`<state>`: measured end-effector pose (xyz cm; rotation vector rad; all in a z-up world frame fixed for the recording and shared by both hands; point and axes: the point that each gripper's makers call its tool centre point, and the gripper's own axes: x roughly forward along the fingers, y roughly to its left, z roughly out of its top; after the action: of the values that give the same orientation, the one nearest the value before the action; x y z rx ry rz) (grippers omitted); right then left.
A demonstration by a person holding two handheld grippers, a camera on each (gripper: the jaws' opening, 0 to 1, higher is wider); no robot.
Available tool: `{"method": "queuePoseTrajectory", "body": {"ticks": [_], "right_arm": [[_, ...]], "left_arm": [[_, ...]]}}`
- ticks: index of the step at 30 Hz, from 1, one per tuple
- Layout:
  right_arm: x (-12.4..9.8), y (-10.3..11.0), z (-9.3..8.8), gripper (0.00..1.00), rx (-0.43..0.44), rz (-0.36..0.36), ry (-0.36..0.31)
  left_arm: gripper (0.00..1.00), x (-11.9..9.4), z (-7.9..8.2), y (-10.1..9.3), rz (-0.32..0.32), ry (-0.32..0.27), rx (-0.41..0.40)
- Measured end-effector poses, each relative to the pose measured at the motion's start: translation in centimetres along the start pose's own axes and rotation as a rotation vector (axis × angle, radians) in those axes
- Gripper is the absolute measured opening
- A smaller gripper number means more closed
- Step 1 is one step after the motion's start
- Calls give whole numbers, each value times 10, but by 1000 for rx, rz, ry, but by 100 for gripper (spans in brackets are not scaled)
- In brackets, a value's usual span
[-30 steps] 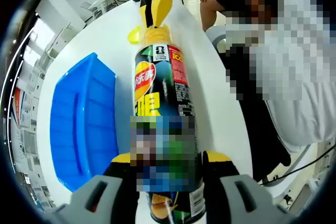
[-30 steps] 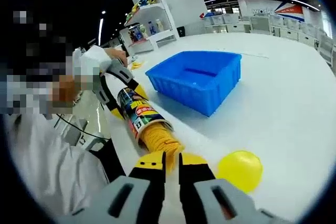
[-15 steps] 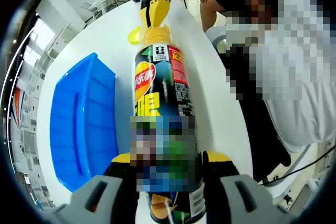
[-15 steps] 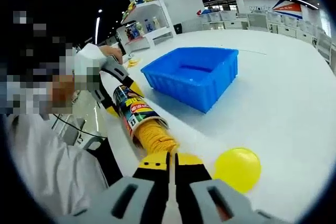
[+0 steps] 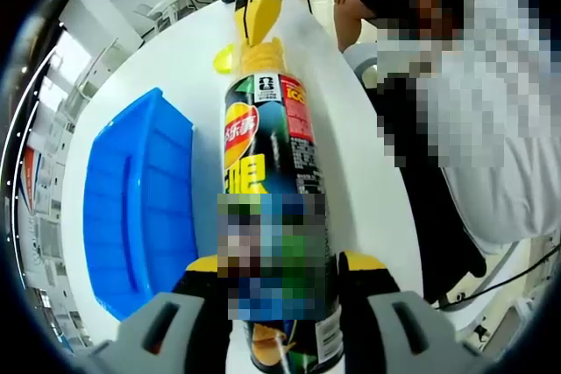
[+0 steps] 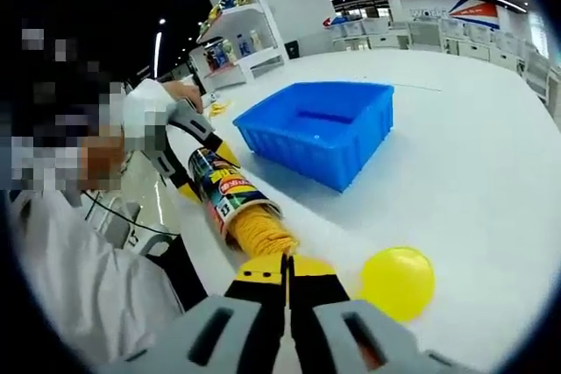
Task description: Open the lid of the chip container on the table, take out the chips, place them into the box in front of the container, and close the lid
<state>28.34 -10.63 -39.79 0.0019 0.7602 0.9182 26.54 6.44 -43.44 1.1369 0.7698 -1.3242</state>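
Yellow chips [image 6: 259, 232] spill from the mouth of the can [image 5: 270, 190], which lies on its side on the white bench [image 6: 473, 172]. My left tool [image 5: 276, 279] clamps the can's lower body between both jaws. My right tool [image 6: 285, 271] has its jaws pinched nearly together on the front of the chip stack. The yellow lid [image 6: 398, 282] is off, resting just beside the can's mouth. So I'm on the take-out step. Next I reckon I draw the stack straight out, gently, then carry it to the blue box [image 6: 320, 129] nearby.
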Motion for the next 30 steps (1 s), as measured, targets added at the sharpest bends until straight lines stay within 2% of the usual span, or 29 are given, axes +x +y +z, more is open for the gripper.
{"method": "queuePoseTrajectory", "body": {"ticks": [30], "right_arm": [[-34, -6, 20, 2, 0, -51, -73]], "left_arm": [[49, 1, -1, 1, 6, 6, 4]]}}
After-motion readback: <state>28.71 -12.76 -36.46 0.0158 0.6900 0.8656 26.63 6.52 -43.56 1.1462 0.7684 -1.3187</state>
